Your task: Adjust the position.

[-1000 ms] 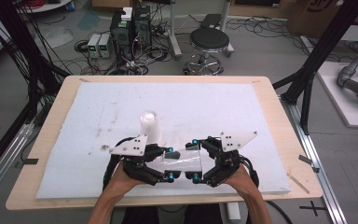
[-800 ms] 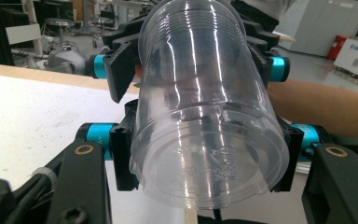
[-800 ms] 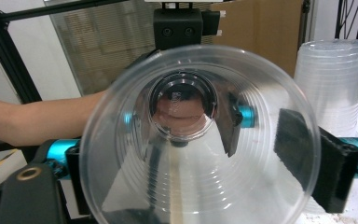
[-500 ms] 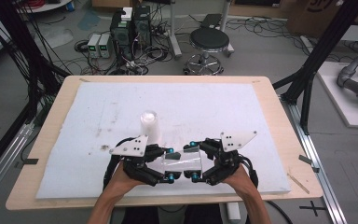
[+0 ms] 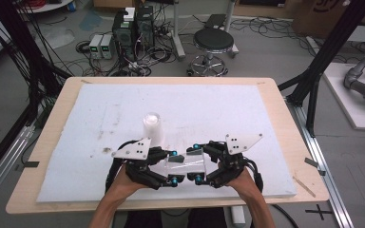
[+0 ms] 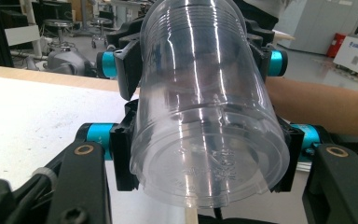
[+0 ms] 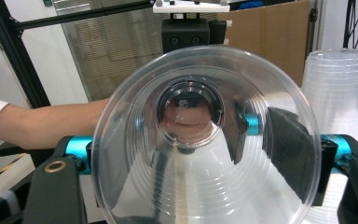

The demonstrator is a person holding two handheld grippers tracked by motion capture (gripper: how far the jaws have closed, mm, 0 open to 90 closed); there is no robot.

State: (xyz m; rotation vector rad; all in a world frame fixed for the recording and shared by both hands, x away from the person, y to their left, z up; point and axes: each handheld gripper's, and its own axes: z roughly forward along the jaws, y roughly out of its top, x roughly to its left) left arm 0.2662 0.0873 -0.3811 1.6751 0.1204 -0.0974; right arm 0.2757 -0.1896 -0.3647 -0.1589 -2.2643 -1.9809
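Between left gripper (image 5: 172, 167) and right gripper (image 5: 196, 165), both clamping, lies a clear cup (image 5: 186, 164)

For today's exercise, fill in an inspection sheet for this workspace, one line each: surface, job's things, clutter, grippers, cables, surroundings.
Surface: white pad on a wooden table, with dark specks at its left.
Job's things: clear cup held level between both grippers, its base toward the left one; stack of clear cups upside down just behind.
Clutter: nothing seen on the pad besides the cups.
Grippers: left gripper shut on the cup's base end; right gripper has just been closing, its jaws on the cup's rim end.
Cables: black cables loop from each gripper.
Surroundings: stool, grey boxes and tangled wires on the floor, black frame posts at both sides.
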